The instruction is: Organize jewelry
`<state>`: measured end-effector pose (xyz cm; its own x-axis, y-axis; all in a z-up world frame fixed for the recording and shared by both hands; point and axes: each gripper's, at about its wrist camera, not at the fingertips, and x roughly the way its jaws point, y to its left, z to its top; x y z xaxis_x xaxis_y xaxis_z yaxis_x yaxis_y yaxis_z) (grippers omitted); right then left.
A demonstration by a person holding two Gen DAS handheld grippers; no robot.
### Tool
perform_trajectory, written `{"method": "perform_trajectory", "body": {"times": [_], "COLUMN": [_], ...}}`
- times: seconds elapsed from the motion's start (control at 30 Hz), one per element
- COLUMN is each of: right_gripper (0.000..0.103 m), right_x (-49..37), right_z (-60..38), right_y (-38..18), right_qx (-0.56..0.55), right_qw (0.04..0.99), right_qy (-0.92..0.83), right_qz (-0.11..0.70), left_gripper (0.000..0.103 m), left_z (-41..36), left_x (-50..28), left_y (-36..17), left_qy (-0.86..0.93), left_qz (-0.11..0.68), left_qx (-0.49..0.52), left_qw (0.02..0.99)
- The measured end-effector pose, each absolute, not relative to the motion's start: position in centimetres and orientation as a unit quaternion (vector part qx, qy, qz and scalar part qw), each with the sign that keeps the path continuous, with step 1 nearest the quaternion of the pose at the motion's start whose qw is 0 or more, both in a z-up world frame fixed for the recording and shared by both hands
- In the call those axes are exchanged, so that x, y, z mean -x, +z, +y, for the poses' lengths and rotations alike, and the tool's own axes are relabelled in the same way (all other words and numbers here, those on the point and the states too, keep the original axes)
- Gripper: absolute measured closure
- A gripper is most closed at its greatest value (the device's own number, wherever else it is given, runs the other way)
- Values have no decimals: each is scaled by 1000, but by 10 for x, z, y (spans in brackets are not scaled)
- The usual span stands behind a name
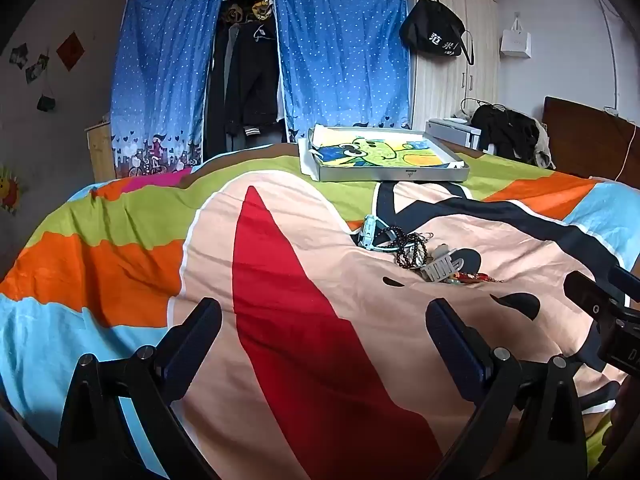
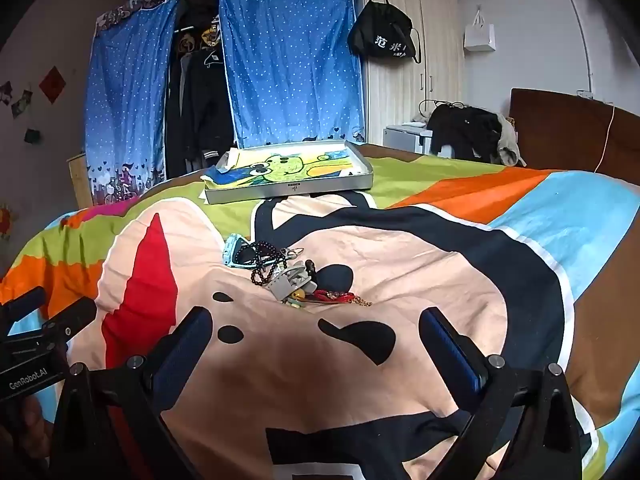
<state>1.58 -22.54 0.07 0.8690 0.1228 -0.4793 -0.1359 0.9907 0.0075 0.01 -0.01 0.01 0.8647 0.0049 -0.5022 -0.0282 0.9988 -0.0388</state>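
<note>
A small heap of jewelry (image 1: 420, 252) lies on the colourful bedspread: a light blue watch (image 1: 370, 232), dark bead bracelets (image 1: 408, 250), a grey hair clip (image 1: 438, 268) and red and gold pieces (image 1: 476, 278). The heap also shows in the right wrist view (image 2: 288, 276), with the watch (image 2: 232, 250) at its left. A grey flat box (image 1: 384, 156) with a cartoon cloth inside sits farther back; it also shows in the right wrist view (image 2: 292, 190). My left gripper (image 1: 324, 324) is open and empty, low and left of the heap. My right gripper (image 2: 316, 332) is open and empty just in front of the heap.
The bedspread (image 1: 140, 264) covers the whole bed. Behind it stand a blue curtained wardrobe (image 1: 340, 60), a wooden cupboard with a black bag (image 1: 436, 32), and a dark headboard (image 2: 568, 132) at the right. The right gripper's body (image 1: 608, 316) shows at the left view's right edge.
</note>
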Motion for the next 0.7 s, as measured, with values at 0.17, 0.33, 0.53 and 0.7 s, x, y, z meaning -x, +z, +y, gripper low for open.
{"method": "perform_trajectory", "body": {"times": [0.17, 0.33, 0.53, 0.7], "right_gripper": [0, 0, 0, 0], "right_x": [-16, -16, -18, -17], "right_z": [-225, -226, -226, -226], "right_y": [0, 0, -4, -3], "right_qx": [11, 8, 4, 2], "right_qw": [967, 967, 966, 965], "right_qy": [68, 68, 69, 66], "right_qz": [246, 246, 251, 253], "left_gripper": [3, 3, 3, 3], "left_z": [0, 0, 0, 0], "left_x": [0, 0, 0, 0], "left_y": [0, 0, 0, 0], "left_qy": [10, 9, 10, 10], "left_qz": [258, 256, 256, 256], "left_qx": [21, 19, 20, 20], "left_qw": [966, 966, 966, 966]}}
